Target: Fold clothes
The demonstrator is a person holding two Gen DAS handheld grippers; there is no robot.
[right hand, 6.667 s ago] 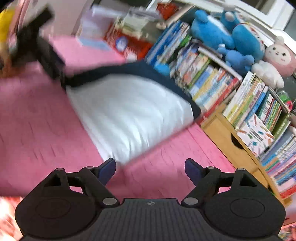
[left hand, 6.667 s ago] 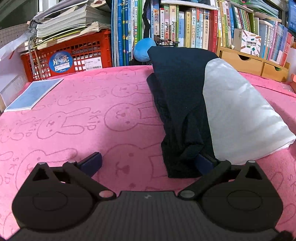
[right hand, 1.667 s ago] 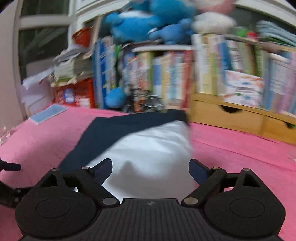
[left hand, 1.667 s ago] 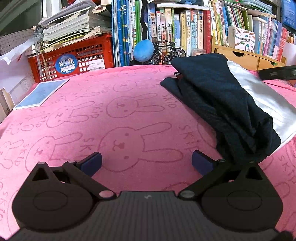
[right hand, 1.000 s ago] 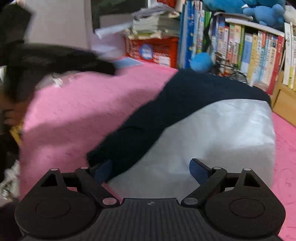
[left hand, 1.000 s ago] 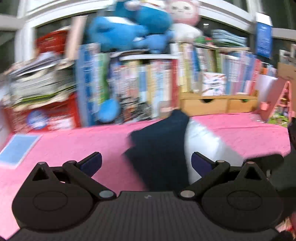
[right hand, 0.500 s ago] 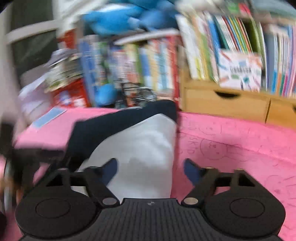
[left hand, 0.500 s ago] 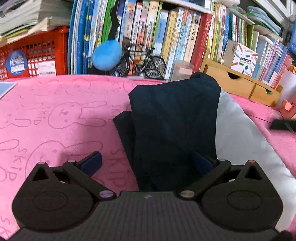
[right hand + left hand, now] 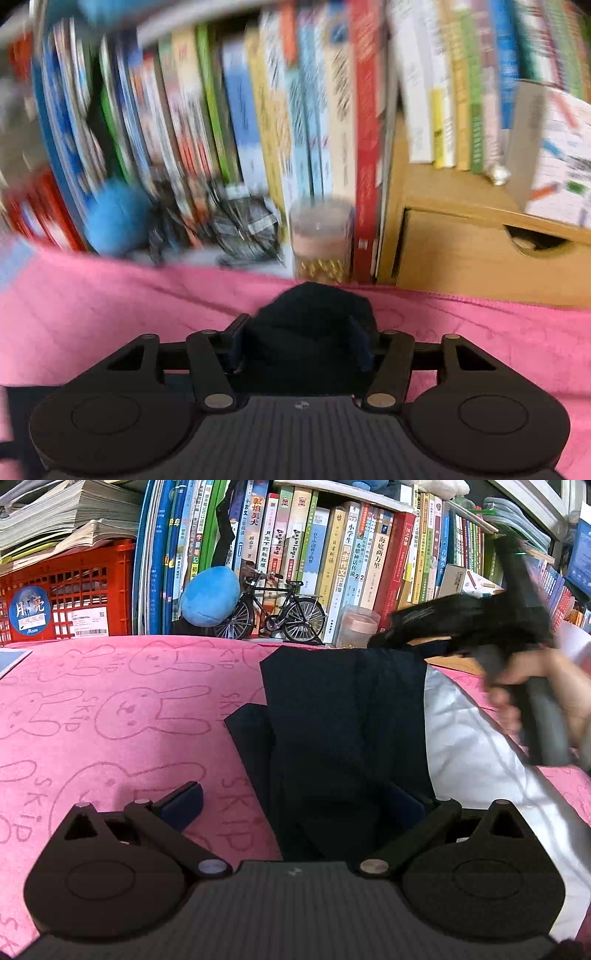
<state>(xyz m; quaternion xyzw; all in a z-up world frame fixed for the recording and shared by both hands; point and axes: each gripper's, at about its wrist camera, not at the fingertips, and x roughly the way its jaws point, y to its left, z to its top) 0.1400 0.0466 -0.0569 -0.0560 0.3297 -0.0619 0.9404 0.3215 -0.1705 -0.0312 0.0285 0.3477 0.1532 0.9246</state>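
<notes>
Two views. Left wrist: left gripper spread wide low over the garment on the pink cloth, its right finger against the dark fabric. Right wrist: right gripper, jaws just narrowed, pinching a dark fold of the garment.

home study room: crammed bookshelf, plush toy, bunny-print blanket.
</notes>
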